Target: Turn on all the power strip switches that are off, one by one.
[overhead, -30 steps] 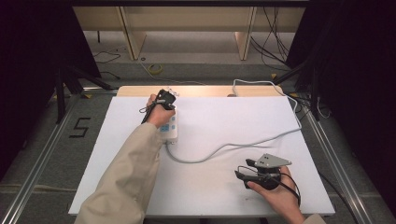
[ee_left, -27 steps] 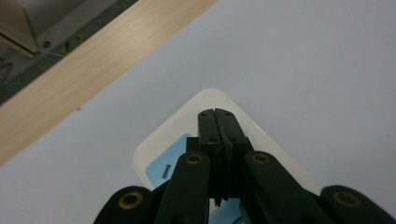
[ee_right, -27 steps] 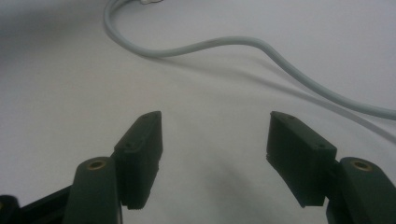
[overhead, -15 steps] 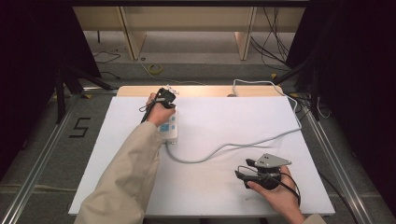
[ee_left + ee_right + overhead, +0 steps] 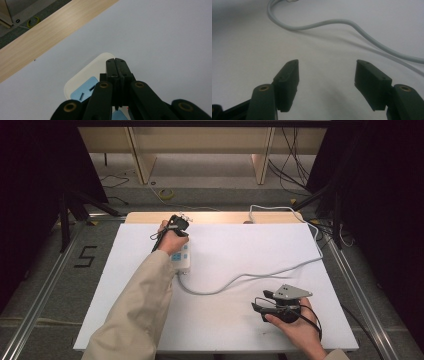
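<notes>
A white power strip [image 5: 183, 258] with light-blue sockets lies on the white table top [image 5: 240, 245], its far end toward the wooden back edge. My left gripper [image 5: 180, 221] hovers over that far end, jaws pressed together with nothing between them; in the left gripper view the left gripper [image 5: 116, 60] points down at the power strip [image 5: 82, 82], just past a blue socket [image 5: 83, 90]. The strip's grey cable [image 5: 250, 277] curves right across the table. My right gripper [image 5: 259, 301] rests near the front right, jaws wide apart and empty; in the right gripper view the right gripper [image 5: 327, 67] faces the cable [image 5: 332, 23].
A wooden strip [image 5: 215, 217] runs along the table's back edge. The cable leaves the table at the back right [image 5: 270, 210]. A sleeved left forearm [image 5: 135, 310] crosses the left half of the table. Dark frames and floor cables surround it.
</notes>
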The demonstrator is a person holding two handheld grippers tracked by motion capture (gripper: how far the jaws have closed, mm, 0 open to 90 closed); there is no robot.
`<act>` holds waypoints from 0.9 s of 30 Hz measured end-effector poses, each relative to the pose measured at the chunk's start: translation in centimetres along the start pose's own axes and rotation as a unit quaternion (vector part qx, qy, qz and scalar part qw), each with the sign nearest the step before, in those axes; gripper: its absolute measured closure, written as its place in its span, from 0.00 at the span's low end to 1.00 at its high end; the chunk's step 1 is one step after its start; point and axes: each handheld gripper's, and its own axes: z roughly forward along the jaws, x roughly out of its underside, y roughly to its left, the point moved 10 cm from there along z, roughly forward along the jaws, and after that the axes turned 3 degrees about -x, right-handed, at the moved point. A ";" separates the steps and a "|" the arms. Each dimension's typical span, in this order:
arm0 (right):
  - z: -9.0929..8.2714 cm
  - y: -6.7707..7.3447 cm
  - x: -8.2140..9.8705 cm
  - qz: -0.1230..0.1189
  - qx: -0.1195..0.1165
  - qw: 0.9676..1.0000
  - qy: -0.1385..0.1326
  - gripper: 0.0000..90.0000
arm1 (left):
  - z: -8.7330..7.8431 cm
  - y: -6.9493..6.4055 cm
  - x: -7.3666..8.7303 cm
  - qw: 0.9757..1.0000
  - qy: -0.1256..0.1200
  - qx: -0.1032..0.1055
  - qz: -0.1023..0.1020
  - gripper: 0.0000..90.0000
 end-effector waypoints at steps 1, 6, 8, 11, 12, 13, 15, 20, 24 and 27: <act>0.0 0.0 0.0 0.000 0.000 1.000 0.000 0.41 | 0.0 -0.1 0.0 1.000 0.000 0.000 0.001 1.00; 0.0 0.1 0.0 -0.002 -0.001 1.000 0.000 0.41 | 0.1 0.1 0.0 1.000 0.004 -0.002 -0.001 1.00; -0.1 0.1 0.0 -0.002 -0.002 1.000 0.000 0.41 | 0.1 0.4 0.2 1.000 0.010 -0.014 0.004 1.00; -0.1 0.1 0.0 -0.002 -0.003 1.000 0.000 0.41 | 0.0 0.8 0.4 1.000 0.011 -0.011 0.005 1.00; 0.0 0.1 0.0 -0.001 -0.004 1.000 -0.001 0.41 | 0.0 0.8 0.5 1.000 0.011 -0.008 0.009 1.00; 0.0 0.1 -0.1 -0.001 -0.005 1.000 -0.001 0.41 | 0.0 0.8 0.5 1.000 0.009 -0.011 0.010 1.00; 0.1 0.1 -0.1 -0.002 -0.005 1.000 -0.001 0.41 | 0.0 0.7 0.4 1.000 0.012 -0.015 0.019 1.00; 0.1 0.2 -0.2 -0.002 -0.005 1.000 0.000 0.42 | -0.1 0.9 0.1 1.000 0.001 -0.012 -0.002 1.00; 0.2 0.2 -0.1 -0.001 -0.006 1.000 0.000 0.42 | -0.3 0.8 -0.3 1.000 -0.006 -0.010 -0.006 1.00; 0.2 0.2 -0.2 -0.002 -0.006 1.000 0.000 0.42 | 0.0 0.6 0.0 1.000 0.001 -0.007 -0.005 1.00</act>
